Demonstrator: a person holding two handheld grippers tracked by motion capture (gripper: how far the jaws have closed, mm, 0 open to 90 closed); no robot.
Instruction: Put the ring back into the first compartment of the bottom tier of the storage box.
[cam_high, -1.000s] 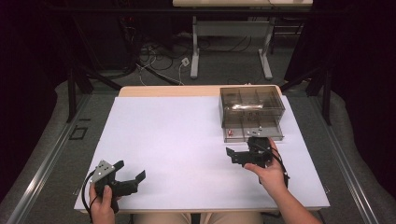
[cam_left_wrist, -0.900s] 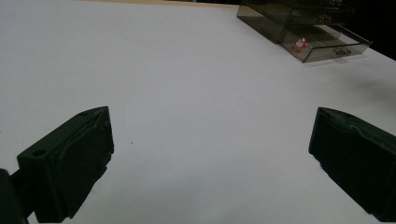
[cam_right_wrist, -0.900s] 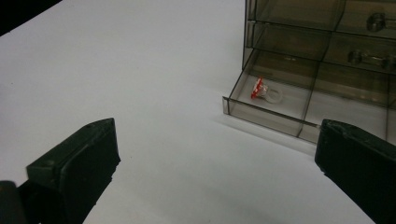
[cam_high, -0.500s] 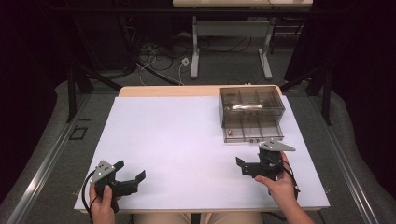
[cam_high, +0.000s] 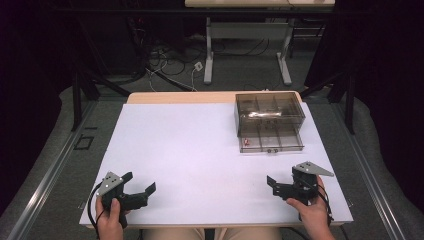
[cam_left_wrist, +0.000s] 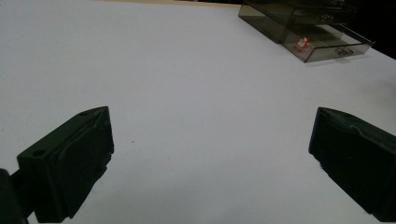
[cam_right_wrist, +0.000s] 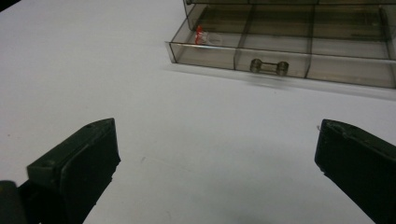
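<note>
In the high view, a smoked translucent plastic drawer box (cam_high: 270, 120) stands in the upper right of the white table sheet (cam_high: 200, 150), its lower drawer (cam_high: 271, 142) pulled out toward the person. A small red-and-white object (cam_high: 245, 141) lies in the drawer's left compartment. The right gripper (cam_high: 280, 186) sits at the lower right, well below the drawer, jaws spread and empty; the left gripper (cam_high: 140, 192) rests at the lower left, jaws likewise apart, far from the box.

In the left gripper view, the matte black jaws stand wide at the bottom corners with bare white sheet between them. The box is in the upper right corner, the red-and-white object (cam_left_wrist: 302, 44) visible through the glossy drawer wall.

In the right gripper view, the jaws are wide apart and hold nothing. The drawer front (cam_right_wrist: 280, 60) crosses the upper half, with a small clear dumbbell-shaped handle (cam_right_wrist: 268, 66) at its middle. The object (cam_right_wrist: 200, 35) sits at the upper left, in the left compartment behind the front wall.

The step in hand looks like closing the drawer. To do it well, I would push squarely at the handle's middle so the thin, slippery plastic slides straight without skewing, with the left gripper steadying the light box if it creeps back.
</note>
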